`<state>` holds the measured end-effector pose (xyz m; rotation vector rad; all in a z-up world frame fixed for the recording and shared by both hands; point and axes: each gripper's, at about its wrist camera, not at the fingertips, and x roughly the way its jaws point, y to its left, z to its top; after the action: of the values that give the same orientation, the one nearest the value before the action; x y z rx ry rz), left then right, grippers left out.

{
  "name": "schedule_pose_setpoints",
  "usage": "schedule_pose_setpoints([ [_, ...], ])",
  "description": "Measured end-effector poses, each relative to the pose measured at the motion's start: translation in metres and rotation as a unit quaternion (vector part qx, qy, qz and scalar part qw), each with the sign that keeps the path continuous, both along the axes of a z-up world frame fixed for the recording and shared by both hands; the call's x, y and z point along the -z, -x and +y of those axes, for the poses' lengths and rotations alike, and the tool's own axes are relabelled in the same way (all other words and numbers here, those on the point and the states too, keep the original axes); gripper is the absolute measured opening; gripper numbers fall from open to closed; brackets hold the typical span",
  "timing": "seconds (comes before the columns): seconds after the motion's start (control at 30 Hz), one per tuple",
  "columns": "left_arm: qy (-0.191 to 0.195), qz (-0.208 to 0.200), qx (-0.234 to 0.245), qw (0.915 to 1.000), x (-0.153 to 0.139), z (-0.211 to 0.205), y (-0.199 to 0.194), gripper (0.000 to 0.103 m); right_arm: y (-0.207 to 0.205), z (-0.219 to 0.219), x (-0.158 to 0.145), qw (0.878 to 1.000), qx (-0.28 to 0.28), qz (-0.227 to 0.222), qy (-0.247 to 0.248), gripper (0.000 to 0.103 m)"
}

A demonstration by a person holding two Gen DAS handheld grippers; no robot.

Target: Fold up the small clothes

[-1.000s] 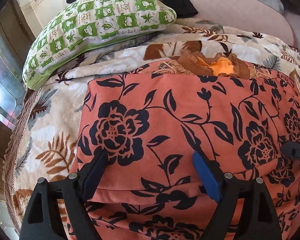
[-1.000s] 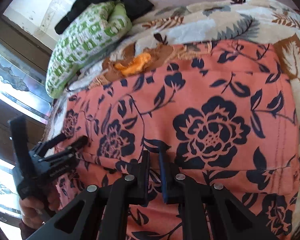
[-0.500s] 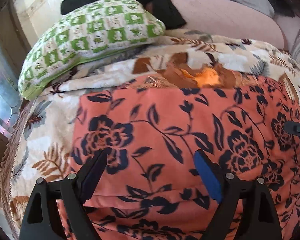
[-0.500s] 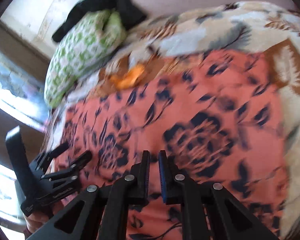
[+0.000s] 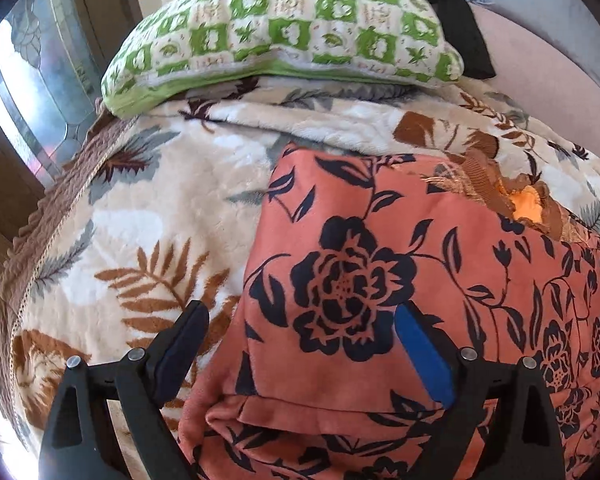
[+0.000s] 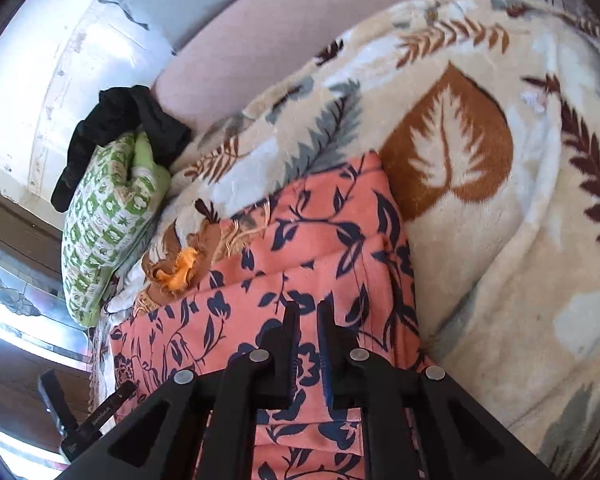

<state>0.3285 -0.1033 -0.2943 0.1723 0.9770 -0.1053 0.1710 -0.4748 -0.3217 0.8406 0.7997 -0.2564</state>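
Left wrist view: the left gripper (image 5: 300,332) hangs over the near left corner of the coral flowered garment (image 5: 400,248), its jaws opening wide, with cloth below them but nothing pinched. The garment lies flat on the leaf-print blanket (image 5: 140,240), already doubled, its folded edge nearest the camera. A green checked pillow (image 5: 284,28) sits beyond it, well apart.

From the right wrist view, the right gripper (image 6: 308,320) has its 2 fingers nearly together over the garment's right part; no cloth seems caught between them. The garment's far right corner touches the brown leaf on the blanket.

The step looks like setting up the next fold. To do it well, I would bring each gripper down on 1 near corner, pinch all layers together, lift both evenly, and lay the edge straight across so no crease bunches underneath.
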Motion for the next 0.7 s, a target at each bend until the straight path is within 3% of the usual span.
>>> schedule_pose_setpoints([
  [0.07, -0.008, 0.0, 0.022, 0.9997, 0.001, -0.009, 0.004, 0.095, -0.006, -0.003, 0.012, 0.999, 0.003, 0.035, -0.002, 0.013],
  [0.13, -0.034, 0.032, 0.034, 0.9983, 0.016, -0.016, 0.0, 0.095, -0.005, -0.005, 0.015, 0.999, 0.004, 0.031, -0.006, 0.013],
  [0.23, -0.044, 0.012, 0.034, 0.9984, 0.014, -0.018, 0.005, 0.096, -0.005, -0.001, 0.004, 0.999, -0.007, 0.038, 0.002, 0.013],
  [0.33, -0.02, -0.009, 0.07, 0.9973, 0.0, -0.031, 0.018, 0.096, -0.006, 0.014, -0.003, 0.999, -0.028, 0.016, 0.001, 0.015],
  [0.47, 0.0, 0.01, 0.133, 0.9911, 0.005, -0.056, 0.031, 0.096, -0.023, 0.05, 0.004, 0.994, -0.106, 0.029, 0.012, 0.015],
  [0.53, -0.037, 0.033, 0.136, 0.9894, 0.022, -0.068, 0.034, 0.096, -0.03, 0.064, 0.011, 0.991, -0.123, 0.049, 0.032, 0.016],
  [0.6, -0.039, 0.017, 0.136, 0.9898, 0.023, -0.068, 0.037, 0.099, -0.03, 0.071, 0.005, 0.989, -0.13, 0.048, 0.059, 0.016],
  [0.7, -0.034, 0.004, 0.135, 0.9902, 0.013, -0.069, 0.04, 0.099, -0.027, 0.07, -0.002, 0.99, -0.131, 0.017, 0.039, 0.016],
])
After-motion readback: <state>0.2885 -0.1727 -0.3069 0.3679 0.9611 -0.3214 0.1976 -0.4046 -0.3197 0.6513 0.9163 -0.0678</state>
